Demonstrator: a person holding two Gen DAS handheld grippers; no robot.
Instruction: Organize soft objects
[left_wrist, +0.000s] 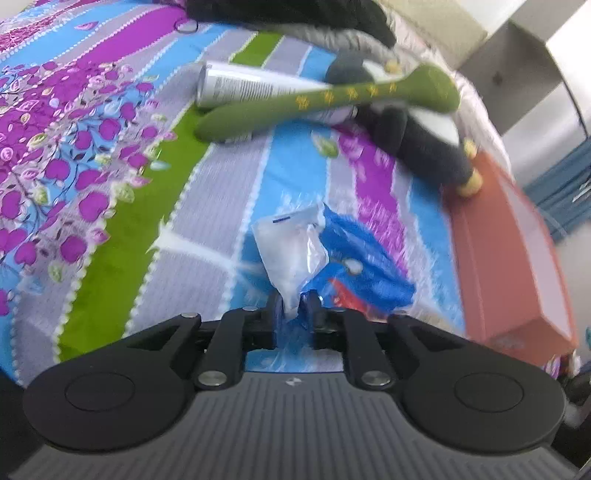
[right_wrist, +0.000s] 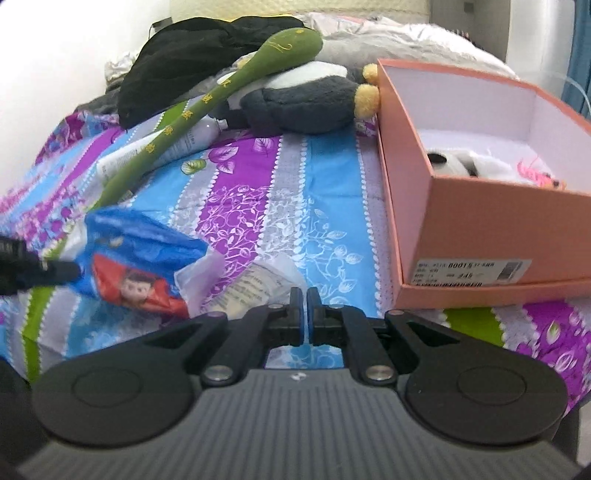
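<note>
Blue-and-white plastic packet (left_wrist: 332, 254) lying crumpled on the striped bedspread (left_wrist: 122, 236), toward its near edge, white corner pinched between the barely parted jaws of the left gripper (left_wrist: 293, 308), likely for lifting. Right gripper (right_wrist: 303, 314) closed on nothing, hovering just beside. Orange box (right_wrist: 480, 229) open at the bed's right edge, plush already inside. Green plush stick (right_wrist: 207, 99) and grey plush (right_wrist: 306, 103) waiting by the far edge.

Crumpled blue-and-white plastic packet (left_wrist: 332, 254) lies on striped bedspread (left_wrist: 207, 206)
</note>
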